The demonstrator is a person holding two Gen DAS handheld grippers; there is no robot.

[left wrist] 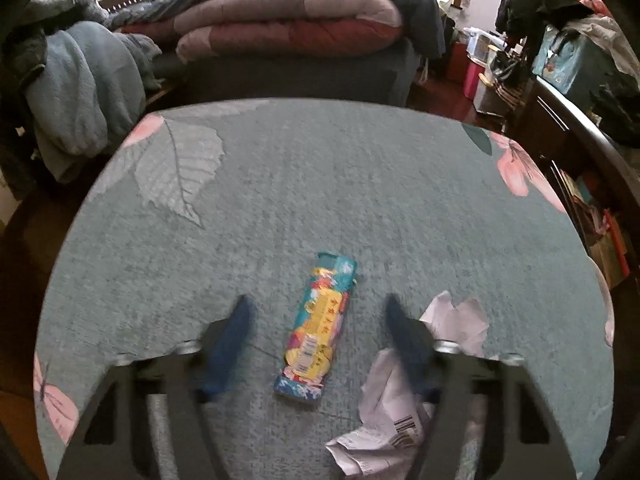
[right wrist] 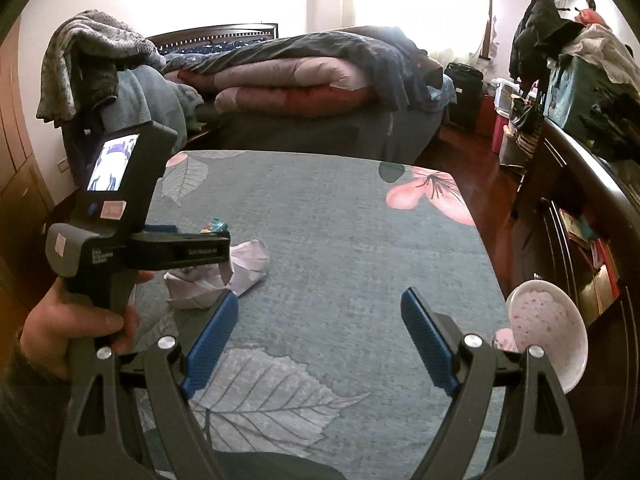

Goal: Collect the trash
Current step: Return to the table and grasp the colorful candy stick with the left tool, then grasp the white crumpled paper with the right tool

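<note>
Two pieces of trash lie on the surface (left wrist: pixel 360 184): one flattened snack wrapper (left wrist: pixel 316 326), printed in teal, yellow and red, and one crumpled white paper (left wrist: pixel 394 412) with a barcode on it. From the right wrist camera the same paper (right wrist: pixel 224 276) shows beyond the other tool, and a teal corner of the wrapper (right wrist: pixel 218 225) peeks over it.

There are two grippers. The left gripper (left wrist: pixel 320 334) points down with the wrapper lying lengthwise in the gap between its blue fingers (left wrist: pixel 230 344), which stand apart from it on either side; the jaws are partly open and grip nothing. Its right-hand finger overlaps the crumpled paper. One hand (right wrist: pixel 76 328) grips its handle. The right gripper (right wrist: pixel 318 340) hovers over bare cloth with its jaws wide and nothing between them.

One pink-speckled white bowl (right wrist: pixel 548 328) sits at the surface's right edge.

The surface is covered in a grey-green cloth printed with grey leaves and pink flowers. Behind it stands a bed (right wrist: pixel 320 92) piled with folded quilts, with clothes heaped to the left, dark wooden furniture along the right, and bright windows at the back.
</note>
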